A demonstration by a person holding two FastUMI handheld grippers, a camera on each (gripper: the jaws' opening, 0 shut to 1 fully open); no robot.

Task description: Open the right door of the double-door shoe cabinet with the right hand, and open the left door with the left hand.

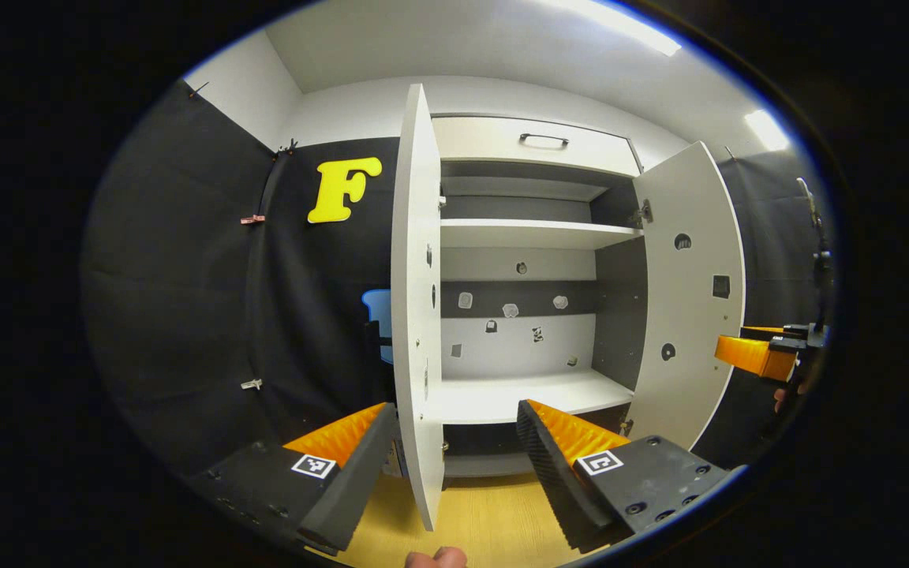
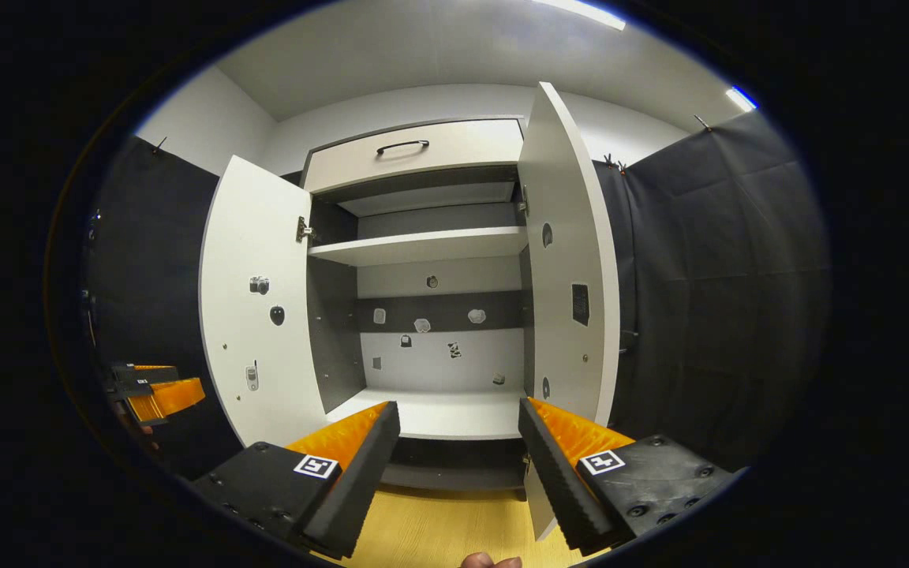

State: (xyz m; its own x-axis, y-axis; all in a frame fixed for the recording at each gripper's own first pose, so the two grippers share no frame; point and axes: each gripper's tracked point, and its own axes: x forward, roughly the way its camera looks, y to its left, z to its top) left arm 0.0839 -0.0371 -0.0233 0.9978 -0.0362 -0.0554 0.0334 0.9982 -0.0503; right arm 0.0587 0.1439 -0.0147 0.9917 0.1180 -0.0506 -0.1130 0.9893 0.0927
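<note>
Left gripper [image 1: 458,442]: two wedge-shaped fingers with ribbed inner faces; black mounting blocks, each bearing a square black-and-white marker and round screws; right gripper [image 2: 458,442]: same build, same markers and screws; a fingertip [image 1: 436,558] at the lower edge.

White doors [image 1: 415,300] and shelves [image 1: 529,233] — dark grey cabinet sides [image 1: 620,315], grey-banded back panel [image 1: 518,300] — pale yellow wood-grain floor [image 1: 494,521]

Both cabinet doors, left door [image 2: 253,331] and right door [image 2: 569,260], stand open; right gripper [image 2: 458,442] jaws apart
</note>
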